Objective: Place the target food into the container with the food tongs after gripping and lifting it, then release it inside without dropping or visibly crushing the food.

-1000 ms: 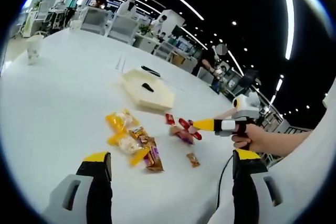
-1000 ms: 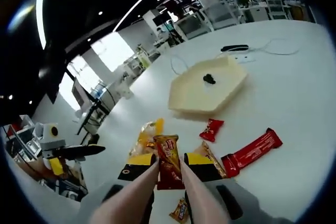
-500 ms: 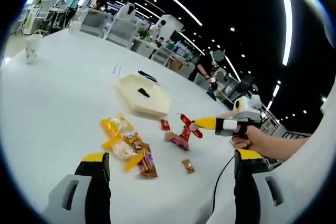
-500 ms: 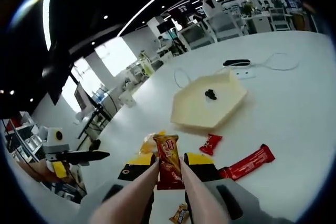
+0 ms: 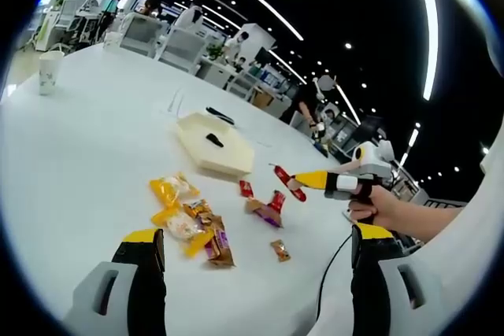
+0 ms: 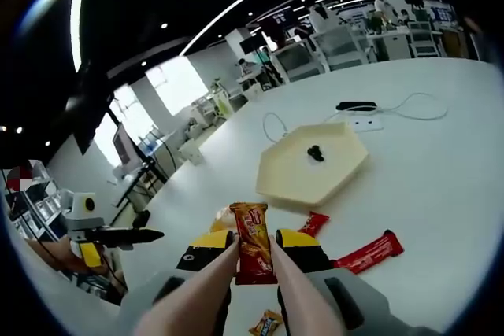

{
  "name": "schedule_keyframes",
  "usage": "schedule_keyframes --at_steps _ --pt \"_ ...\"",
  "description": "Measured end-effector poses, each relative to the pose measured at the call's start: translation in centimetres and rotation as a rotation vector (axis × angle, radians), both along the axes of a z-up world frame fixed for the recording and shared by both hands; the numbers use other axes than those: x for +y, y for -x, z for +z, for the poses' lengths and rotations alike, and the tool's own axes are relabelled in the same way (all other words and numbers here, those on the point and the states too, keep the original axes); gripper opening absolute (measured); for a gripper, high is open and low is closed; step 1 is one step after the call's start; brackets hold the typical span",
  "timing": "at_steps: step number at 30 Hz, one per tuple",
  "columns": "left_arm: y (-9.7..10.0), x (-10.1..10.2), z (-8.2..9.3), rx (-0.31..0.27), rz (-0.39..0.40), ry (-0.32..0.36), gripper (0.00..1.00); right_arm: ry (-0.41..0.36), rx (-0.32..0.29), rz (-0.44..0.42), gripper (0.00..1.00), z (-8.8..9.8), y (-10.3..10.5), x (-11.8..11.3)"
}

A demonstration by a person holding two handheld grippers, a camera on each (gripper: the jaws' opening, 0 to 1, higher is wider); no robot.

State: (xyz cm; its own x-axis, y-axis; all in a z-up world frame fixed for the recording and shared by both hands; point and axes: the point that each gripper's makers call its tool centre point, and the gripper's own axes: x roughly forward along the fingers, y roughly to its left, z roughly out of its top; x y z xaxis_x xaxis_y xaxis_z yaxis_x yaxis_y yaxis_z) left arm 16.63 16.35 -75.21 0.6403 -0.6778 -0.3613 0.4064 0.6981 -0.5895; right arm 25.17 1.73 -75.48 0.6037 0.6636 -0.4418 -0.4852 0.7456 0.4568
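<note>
My right gripper (image 6: 252, 243) is shut on a pair of pale food tongs (image 6: 211, 285), and their tips pinch a red-orange snack packet (image 6: 250, 235) held upright above the table. In the left gripper view, that packet (image 5: 282, 179) hangs in the air at the right gripper's (image 5: 315, 181) yellow tips, just right of the cream hexagonal tray (image 5: 224, 155). The tray (image 6: 299, 175) lies beyond the packet and holds a small dark item (image 6: 315, 151). My left gripper (image 5: 256, 245) stands wide open with nothing between its jaws.
Several snack packets lie on the white table: yellow ones (image 5: 169, 190), a brown one (image 5: 216, 245), a long red bar (image 6: 366, 252), a small red one (image 6: 315, 222). A paper cup (image 5: 49, 72) stands far left. A cabled power strip (image 6: 356, 106) lies behind the tray.
The right gripper has lifted the packet higher off the table and carried it closer to the tray. The left gripper stays open.
</note>
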Motion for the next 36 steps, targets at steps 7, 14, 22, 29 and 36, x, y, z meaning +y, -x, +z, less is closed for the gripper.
schedule_keyframes --at_steps 7,14,22,29,36 --pt "0.1 -0.2 0.2 -0.005 -0.003 0.007 0.99 0.01 -0.035 0.003 0.21 1.1 -0.6 0.1" --pt "0.0 -1.0 0.2 -0.004 -0.007 0.019 0.99 0.003 -0.059 -0.011 0.21 2.0 -1.2 0.0" --pt "-0.2 -0.5 0.1 -0.002 -0.002 0.009 0.99 -0.007 -0.064 -0.028 0.21 2.3 -1.8 -0.5" --pt "-0.3 -0.3 0.0 -0.002 0.002 0.005 0.99 0.017 -0.086 -0.025 0.21 2.7 -2.2 -0.8" --pt "-0.2 -0.6 0.2 -0.009 0.001 0.0 0.99 0.029 -0.097 -0.013 0.21 3.0 -2.4 -0.8"
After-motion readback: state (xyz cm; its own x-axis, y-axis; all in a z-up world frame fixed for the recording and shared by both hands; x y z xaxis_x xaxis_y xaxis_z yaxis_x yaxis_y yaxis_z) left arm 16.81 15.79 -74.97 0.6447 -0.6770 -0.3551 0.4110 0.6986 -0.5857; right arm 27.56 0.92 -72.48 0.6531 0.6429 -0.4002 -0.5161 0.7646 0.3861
